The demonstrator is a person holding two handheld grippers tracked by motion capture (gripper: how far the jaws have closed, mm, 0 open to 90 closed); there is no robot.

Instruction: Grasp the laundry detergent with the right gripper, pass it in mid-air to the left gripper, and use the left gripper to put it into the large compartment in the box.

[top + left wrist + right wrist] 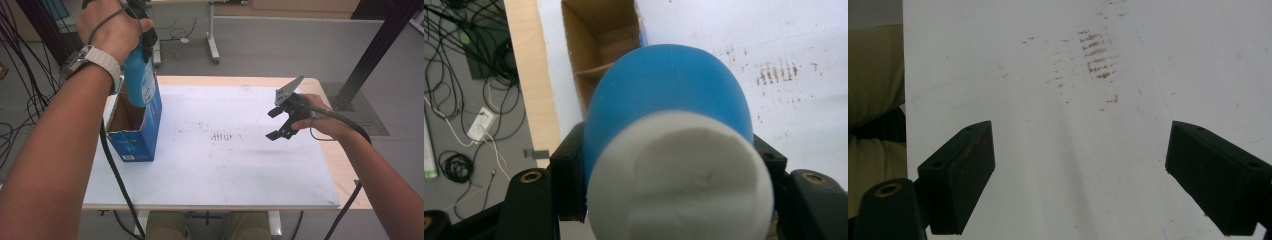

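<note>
L gripper (142,42) clamps blue bottle (139,80) just above open box (134,131). R gripper (280,122) released, idle. Next, prob.: centre, lower in.

A white table top (225,170) with brownish smudges (222,136) at its middle — black cables (20,100) on the floor.

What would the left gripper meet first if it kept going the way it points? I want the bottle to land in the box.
Probably the open box: the left gripper, shut on the blue bottle, points toward its opening, though depth is unclear.
</note>
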